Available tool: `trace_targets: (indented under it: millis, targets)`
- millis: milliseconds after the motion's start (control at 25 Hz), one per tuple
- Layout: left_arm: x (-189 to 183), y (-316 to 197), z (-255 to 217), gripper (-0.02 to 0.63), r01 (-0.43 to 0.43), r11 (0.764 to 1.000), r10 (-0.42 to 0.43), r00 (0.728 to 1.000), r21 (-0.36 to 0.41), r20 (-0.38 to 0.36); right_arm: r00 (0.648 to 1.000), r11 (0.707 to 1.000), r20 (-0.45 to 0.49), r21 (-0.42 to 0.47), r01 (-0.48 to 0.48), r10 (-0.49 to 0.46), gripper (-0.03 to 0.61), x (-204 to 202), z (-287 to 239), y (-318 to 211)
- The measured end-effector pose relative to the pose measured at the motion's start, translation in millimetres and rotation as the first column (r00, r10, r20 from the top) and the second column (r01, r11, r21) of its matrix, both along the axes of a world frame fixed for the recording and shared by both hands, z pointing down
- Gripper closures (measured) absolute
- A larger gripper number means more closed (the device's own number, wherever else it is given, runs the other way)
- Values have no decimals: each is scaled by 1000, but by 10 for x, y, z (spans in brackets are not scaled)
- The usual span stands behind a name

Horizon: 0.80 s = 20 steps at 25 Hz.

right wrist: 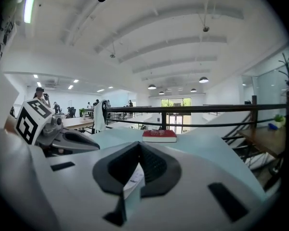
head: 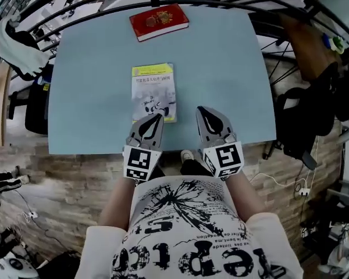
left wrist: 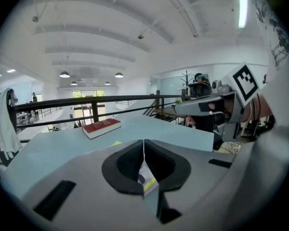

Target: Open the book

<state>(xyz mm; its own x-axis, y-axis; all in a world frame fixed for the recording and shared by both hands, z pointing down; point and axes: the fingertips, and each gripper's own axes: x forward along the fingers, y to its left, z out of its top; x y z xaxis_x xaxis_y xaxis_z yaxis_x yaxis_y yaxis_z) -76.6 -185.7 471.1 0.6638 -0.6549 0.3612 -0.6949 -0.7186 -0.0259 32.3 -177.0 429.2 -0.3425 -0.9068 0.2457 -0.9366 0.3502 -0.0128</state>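
The left gripper and right gripper are closed and empty. The thin book lies shut on the table.

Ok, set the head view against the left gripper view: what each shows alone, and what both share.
Head view only: the grey-and-yellow book's whole cover, the person's printed shirt. Left gripper view only: ceiling lamps and a light strip. Both: the red book, the blue table, the left gripper and right gripper, jaws shut.
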Motion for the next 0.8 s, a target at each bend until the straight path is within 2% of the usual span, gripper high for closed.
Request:
trace_targets:
  millis: [80,200,320,360,440,640,800]
  targets:
    - [80,-23,194,592,-72,996,73,997,-45,21,999,999,-2,-23,-44,44,568,-11,88,5]
    - [207,-14,512,591,-168,978,175,983,-123,51,995,994,-29,-61,-93,91,568,-24,240,16]
    - [297,-23,798,589,-217,960,233,970,-178,72,992,989,-60,-86,-119,114,568,-36,378,27]
    - [320,-24,894,576,-228,954,247,966,-196,77,990,988,-67,-93,-127,121,568,-37,423,33]
    - [366,-20,1079,508,-246,942,272,958,-229,90,988,983,-72,-109,-147,139,568,-25,506,48]
    - [494,-24,1378,495,-260,931,303,942,-255,146,982,973,-72,-140,-183,174,568,34,652,102]
    - [537,-45,1568,486,-230,935,285,940,-270,188,983,971,-67,-157,-182,173,568,33,728,121]
